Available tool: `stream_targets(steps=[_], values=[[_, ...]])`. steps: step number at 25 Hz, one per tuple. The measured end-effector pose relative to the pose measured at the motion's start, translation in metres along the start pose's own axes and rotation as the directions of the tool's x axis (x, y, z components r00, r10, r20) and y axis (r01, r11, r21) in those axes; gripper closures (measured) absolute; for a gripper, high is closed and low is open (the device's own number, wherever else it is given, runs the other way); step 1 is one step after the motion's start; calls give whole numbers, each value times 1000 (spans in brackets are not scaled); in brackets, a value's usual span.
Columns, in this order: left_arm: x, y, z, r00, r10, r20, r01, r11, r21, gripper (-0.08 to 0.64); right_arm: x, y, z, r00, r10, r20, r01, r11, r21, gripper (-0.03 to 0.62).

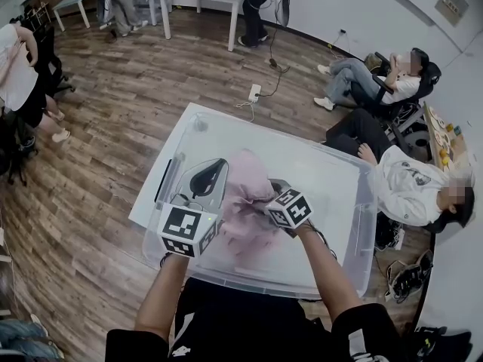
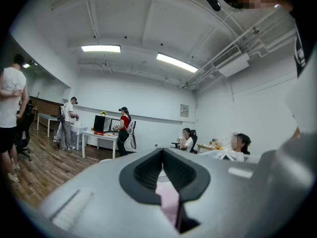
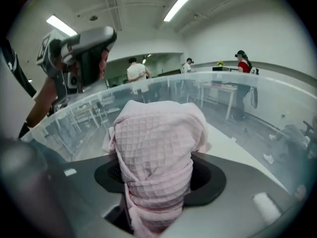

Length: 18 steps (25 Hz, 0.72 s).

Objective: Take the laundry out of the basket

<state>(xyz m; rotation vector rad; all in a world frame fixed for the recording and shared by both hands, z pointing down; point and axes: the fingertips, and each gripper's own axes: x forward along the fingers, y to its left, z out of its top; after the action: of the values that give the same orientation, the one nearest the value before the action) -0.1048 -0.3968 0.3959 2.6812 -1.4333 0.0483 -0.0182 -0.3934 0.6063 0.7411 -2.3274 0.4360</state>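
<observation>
Right gripper view: pink towel (image 3: 154, 148) in claw (image 3: 157, 182)

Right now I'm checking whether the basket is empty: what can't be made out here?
- Head view: the basket floor beneath the pink cloth is covered by the cloth, the left gripper and the right gripper, so more laundry cannot be ruled out.
- Left gripper view: aimed at the room, with the basket out of frame.
- Right gripper view: the bunched cloth blocks the basket floor.
</observation>
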Motion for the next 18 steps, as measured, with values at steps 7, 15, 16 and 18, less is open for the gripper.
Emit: stream_targets(steps=[7,15,16,18], values=[[5,-6,5,1000,4,5,-4,1000,1,552,-48,2,53,972,-2,236,-2,1000,16,298],[6,-11,14,999,15,29,-15,1000,3,552,-94,11,98,875,-33,482,6,998,58,296],[6,-12,15,999,17,33,-17,1000,4,552,-100,12,103,859,-30,512,-2,998,62,295],[4,-13,17,999,21,39,-22,1000,8,552,-110,16,110,831,-14,557,-24,998,61,291]])
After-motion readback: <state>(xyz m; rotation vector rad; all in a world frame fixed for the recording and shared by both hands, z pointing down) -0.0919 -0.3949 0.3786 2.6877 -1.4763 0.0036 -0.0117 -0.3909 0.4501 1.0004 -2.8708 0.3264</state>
